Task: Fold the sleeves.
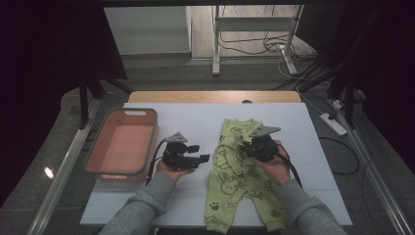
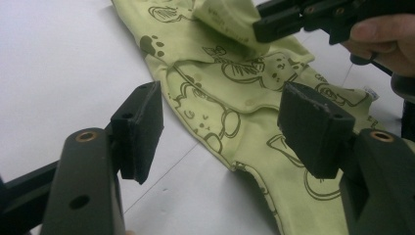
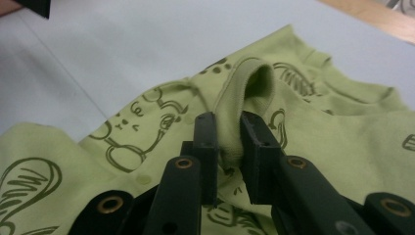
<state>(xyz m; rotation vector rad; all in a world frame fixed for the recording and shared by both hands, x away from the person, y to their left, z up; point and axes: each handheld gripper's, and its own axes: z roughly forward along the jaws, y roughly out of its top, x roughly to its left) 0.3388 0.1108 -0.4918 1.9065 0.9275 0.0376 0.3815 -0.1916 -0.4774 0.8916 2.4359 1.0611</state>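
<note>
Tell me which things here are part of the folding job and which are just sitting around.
In use:
- green baby garment, lying on the white table
- right gripper, pinching its sleeve cuff
- left gripper, open beside it

Lying about:
- pink bin
- power strip and cables on the floor

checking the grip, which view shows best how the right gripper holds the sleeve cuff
The right gripper view: the right gripper pinches the green sleeve cuff close up between its jaws. The left gripper view shows it farther off, from the side, lifting the cuff off the garment. The high view shows it from above, hiding the grip.
</note>
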